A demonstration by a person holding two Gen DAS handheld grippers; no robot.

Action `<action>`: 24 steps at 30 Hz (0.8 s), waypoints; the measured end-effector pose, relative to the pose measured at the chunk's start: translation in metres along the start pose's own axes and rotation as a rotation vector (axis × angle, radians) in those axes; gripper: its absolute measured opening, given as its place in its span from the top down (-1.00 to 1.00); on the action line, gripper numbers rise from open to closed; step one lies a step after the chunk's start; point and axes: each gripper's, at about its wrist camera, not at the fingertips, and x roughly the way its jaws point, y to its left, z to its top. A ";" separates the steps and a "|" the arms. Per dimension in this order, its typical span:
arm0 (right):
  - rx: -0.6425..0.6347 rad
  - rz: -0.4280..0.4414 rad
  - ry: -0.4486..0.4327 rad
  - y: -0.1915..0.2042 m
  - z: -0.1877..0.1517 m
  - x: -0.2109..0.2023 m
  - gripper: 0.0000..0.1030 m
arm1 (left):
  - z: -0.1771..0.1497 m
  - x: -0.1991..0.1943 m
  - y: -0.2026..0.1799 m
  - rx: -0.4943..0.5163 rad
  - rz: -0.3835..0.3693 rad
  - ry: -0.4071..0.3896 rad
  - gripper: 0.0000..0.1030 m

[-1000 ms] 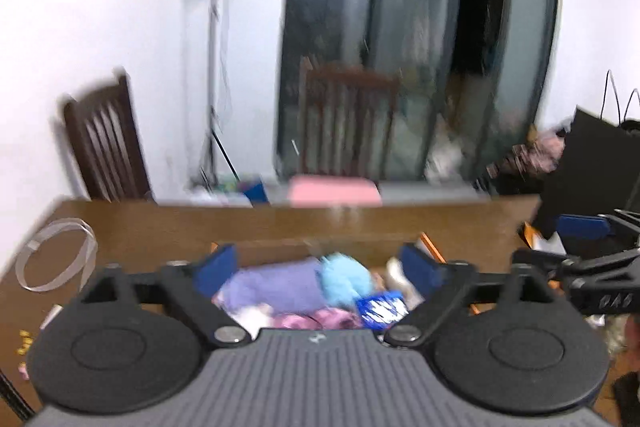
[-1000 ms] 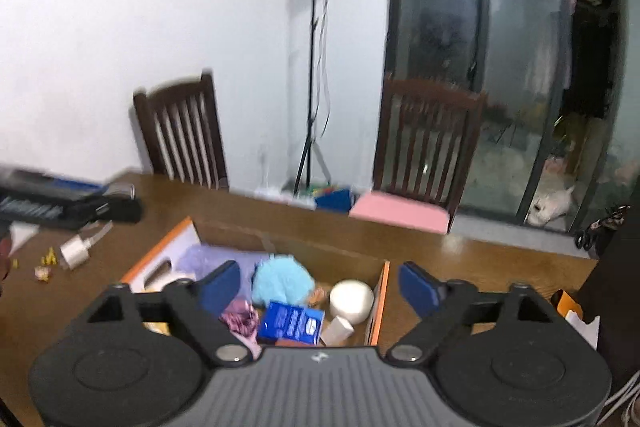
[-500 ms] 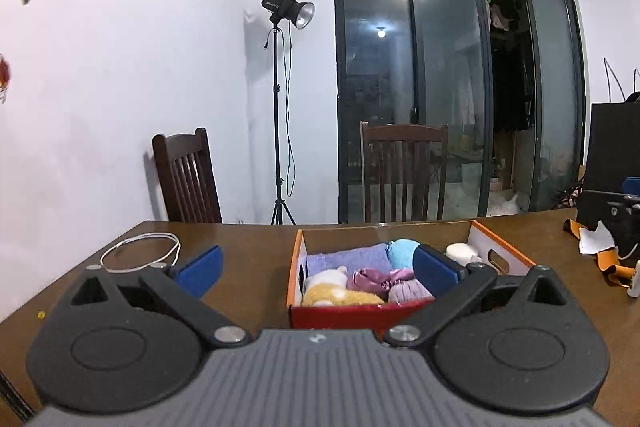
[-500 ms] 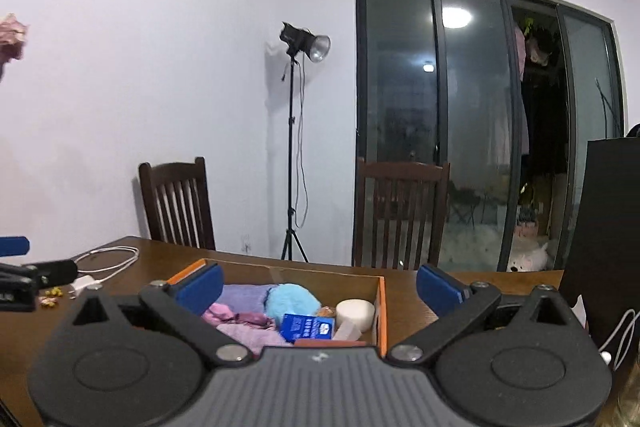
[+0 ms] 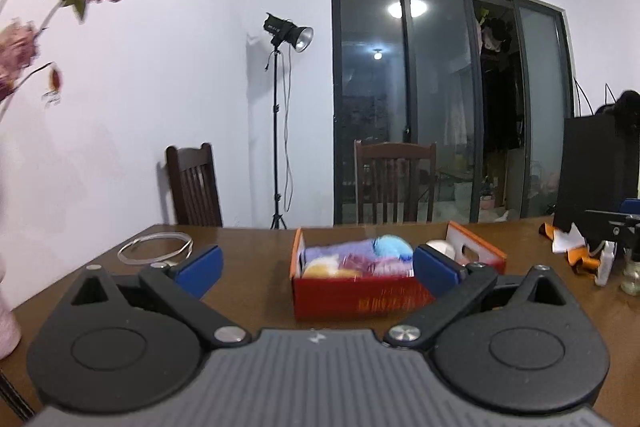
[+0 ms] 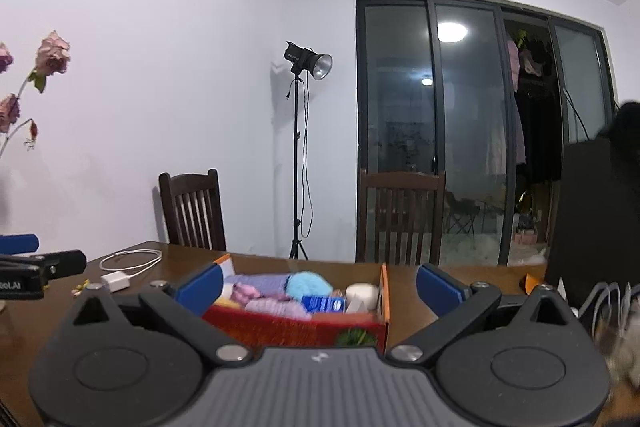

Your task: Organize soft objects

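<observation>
- Left gripper (image 5: 316,269): seen at the lower centre of the left wrist view, blue-tipped tongs spread wide apart, nothing held between them.
- Right gripper (image 6: 318,285): seen at the lower centre of the right wrist view, tongs likewise spread apart and holding nothing.
- Red box (image 5: 352,301): set on the wooden table (image 5: 256,267), at the centre of both views, beyond the fingertips and untouched by either gripper.
- Soft objects, all lying inside the box: purple cloth (image 5: 336,251), light blue plush ball (image 5: 394,247), yellow plush (image 5: 320,270), pink fabric (image 6: 245,293).
- Also inside the box: blue packet (image 6: 323,303), white roll (image 6: 362,294) at its right end.
- White cable (image 5: 154,250): coiled on the table at centre left.
- Two dark chairs (image 5: 194,183) and a light stand (image 5: 286,35): placed behind the table.
</observation>
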 end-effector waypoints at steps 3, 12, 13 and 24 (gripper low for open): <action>-0.009 -0.006 0.016 0.008 -0.020 -0.030 -1.00 | -0.019 -0.040 0.008 -0.018 -0.011 0.015 -1.00; -0.111 0.022 0.126 0.040 -0.088 -0.137 -1.00 | -0.063 -0.140 0.037 -0.086 0.104 0.039 -1.00; -0.108 0.014 0.140 0.042 -0.094 -0.148 -1.00 | -0.066 -0.147 0.036 -0.087 0.112 0.030 -1.00; 0.018 -0.018 0.095 0.056 -0.103 -0.207 -1.00 | -0.101 -0.188 0.015 0.067 0.074 0.051 -1.00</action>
